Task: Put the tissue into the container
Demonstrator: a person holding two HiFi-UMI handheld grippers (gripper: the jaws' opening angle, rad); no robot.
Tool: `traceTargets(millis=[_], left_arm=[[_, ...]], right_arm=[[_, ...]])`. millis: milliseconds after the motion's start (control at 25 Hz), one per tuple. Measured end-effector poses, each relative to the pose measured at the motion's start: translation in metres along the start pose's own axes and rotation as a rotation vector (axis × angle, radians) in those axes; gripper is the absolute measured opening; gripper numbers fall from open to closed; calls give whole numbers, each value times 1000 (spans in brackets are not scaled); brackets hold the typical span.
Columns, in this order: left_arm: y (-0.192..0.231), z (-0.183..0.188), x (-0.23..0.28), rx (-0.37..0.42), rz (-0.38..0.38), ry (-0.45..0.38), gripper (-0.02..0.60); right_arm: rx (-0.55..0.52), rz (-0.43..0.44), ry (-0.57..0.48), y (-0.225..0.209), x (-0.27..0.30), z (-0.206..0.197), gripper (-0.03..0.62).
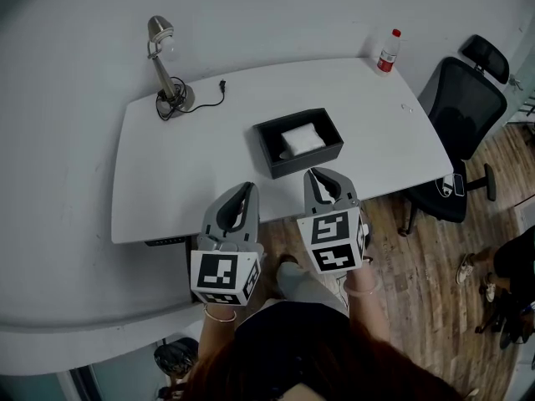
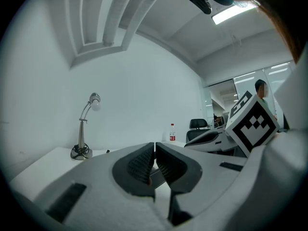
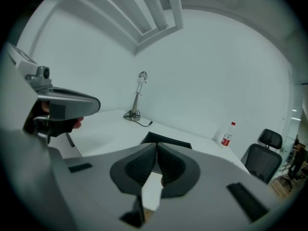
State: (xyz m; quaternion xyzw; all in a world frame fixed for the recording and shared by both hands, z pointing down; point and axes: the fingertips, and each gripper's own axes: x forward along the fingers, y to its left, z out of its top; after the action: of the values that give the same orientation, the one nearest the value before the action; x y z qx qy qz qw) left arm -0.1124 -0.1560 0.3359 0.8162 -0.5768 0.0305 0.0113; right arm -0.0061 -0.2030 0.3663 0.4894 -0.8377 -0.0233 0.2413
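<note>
Up on the head view, the white tissue (image 1: 301, 139) already sits inside the black container (image 1: 272, 159) on the white table (image 1: 167, 182). It's a soft folded wad lying toward the far right end, nothing hanging over the rim as far as I can see. My left gripper (image 1: 243, 192) and right gripper (image 1: 322, 176) both hang off the near table edge, apart from the box

Left gripper view: jaws pressed together, nothing between them, desk lamp (image 2: 81, 151) and bottle (image 2: 172, 133) way off behind

Right gripper view: same deal, jaws together and empty, container just past the tips, tissue hidden by its wall

So I'd call the job basically done. The trick now is holding both grippers back and level so I don't clip the box or drag that light tissue out
</note>
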Motion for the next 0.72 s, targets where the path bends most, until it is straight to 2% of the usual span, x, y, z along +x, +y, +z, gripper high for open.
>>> traceTargets(millis=[720], left_arm=[[-30,12,-53,19,7,-41,29]], right_arm=[[123,2,-168,16,-69,8,20]])
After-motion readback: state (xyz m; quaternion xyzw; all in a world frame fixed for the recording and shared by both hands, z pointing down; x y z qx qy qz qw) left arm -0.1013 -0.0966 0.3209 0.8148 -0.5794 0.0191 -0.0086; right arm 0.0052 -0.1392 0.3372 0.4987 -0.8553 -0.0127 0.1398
